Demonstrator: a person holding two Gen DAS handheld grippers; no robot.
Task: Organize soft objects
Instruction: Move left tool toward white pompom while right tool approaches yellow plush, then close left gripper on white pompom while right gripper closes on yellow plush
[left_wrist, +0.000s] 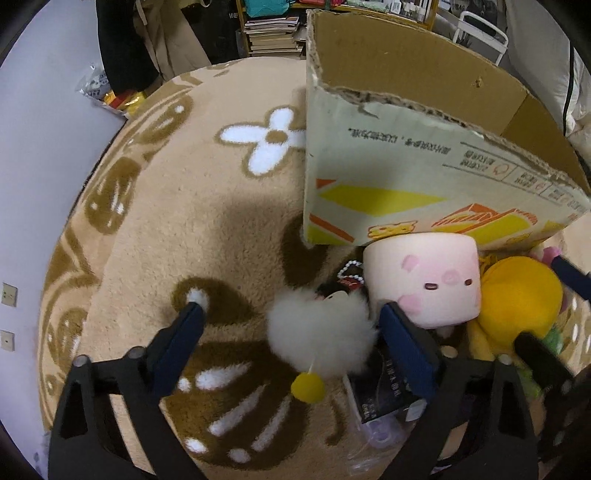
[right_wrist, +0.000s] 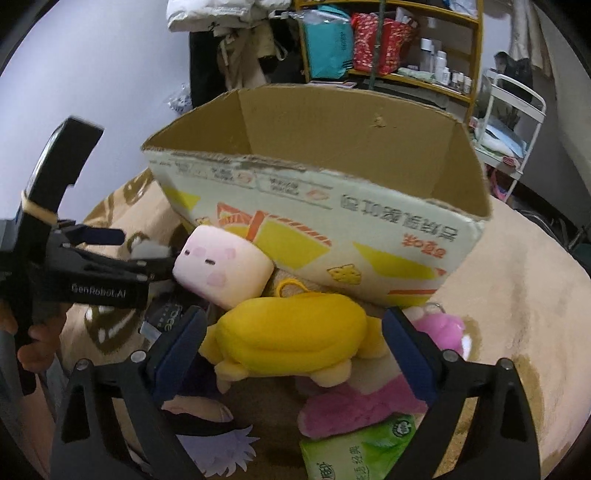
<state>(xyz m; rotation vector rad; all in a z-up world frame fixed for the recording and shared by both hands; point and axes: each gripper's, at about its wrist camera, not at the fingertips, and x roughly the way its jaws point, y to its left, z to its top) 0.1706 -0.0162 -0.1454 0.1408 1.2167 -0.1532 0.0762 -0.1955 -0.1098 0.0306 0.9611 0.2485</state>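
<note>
Both claws angling steeply down | left gripper (left_wrist: 291, 314) gaping around white pompom (left_wrist: 320, 332) | right gripper (right_wrist: 293, 325) gaping, straddling yellow plush (right_wrist: 291, 336), unpinched

Floor: pale grey-white, bare around the rug (left_wrist: 44, 147).
Rug: round, tan pile (left_wrist: 207, 192), brown motifs, one white flower (left_wrist: 269, 138).
Wall: plain, pale (right_wrist: 110, 66).
Shelving: yellow-framed unit (right_wrist: 476, 48) at back; teal bag (right_wrist: 327, 44) and red patterned bag (right_wrist: 380, 42) on it, small bottles (right_wrist: 441, 66) beside.
Books: stack (left_wrist: 273, 35) under the shelving.
Hanging clothes: dark and beige garments (left_wrist: 147, 40) against the wall.
White metal frame: at right (right_wrist: 517, 103).
Light: dim, soft shadows on rug.
</note>
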